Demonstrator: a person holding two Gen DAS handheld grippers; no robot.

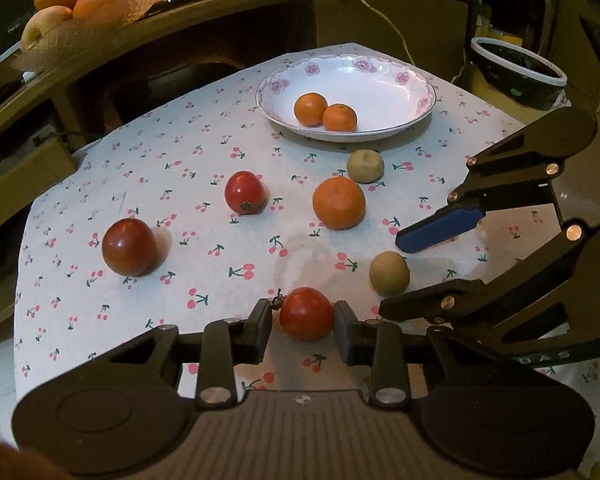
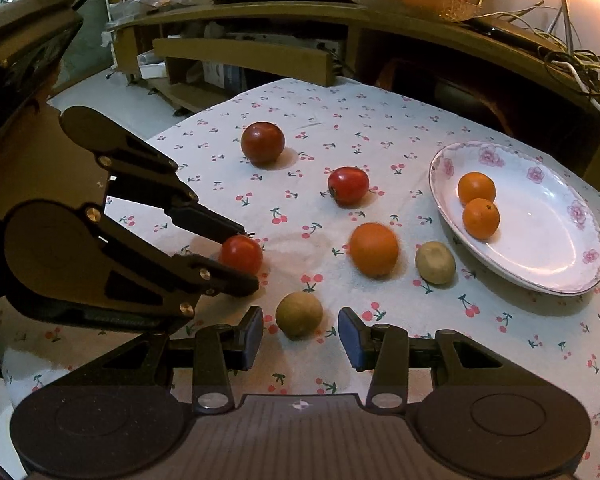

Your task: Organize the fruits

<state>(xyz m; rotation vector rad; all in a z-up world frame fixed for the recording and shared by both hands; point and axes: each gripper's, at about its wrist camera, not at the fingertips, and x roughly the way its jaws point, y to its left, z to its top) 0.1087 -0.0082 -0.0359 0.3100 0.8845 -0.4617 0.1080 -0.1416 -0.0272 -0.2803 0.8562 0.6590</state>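
The left tongs (image 1: 303,330) are pinching a small red tomato (image 1: 307,313), one pad on each side, so it will not roll off when it gets lifted. The tomato sits low by the near edge of the bench (image 1: 80,320), and it looks like it is touching the cherry cloth (image 1: 204,184), though I cannot be sure. The right tongs (image 2: 300,338) are spread apart, with a round brown fruit (image 2: 299,314) in the gap. The pads are not touching it, so it is not held. I think that hand is lined up to grab it. Farther out lie a big orange (image 1: 339,203), another brown fruit (image 1: 365,165), a second red tomato (image 1: 245,192) and a dark red tomato (image 1: 129,246). They are spread out on the cloth, not sorted yet. At the far side is a white flower plate (image 1: 400,80) with two small oranges (image 1: 325,112) touching each other. The plate seems to be where fruit gets gathered, so most of the job is still left.
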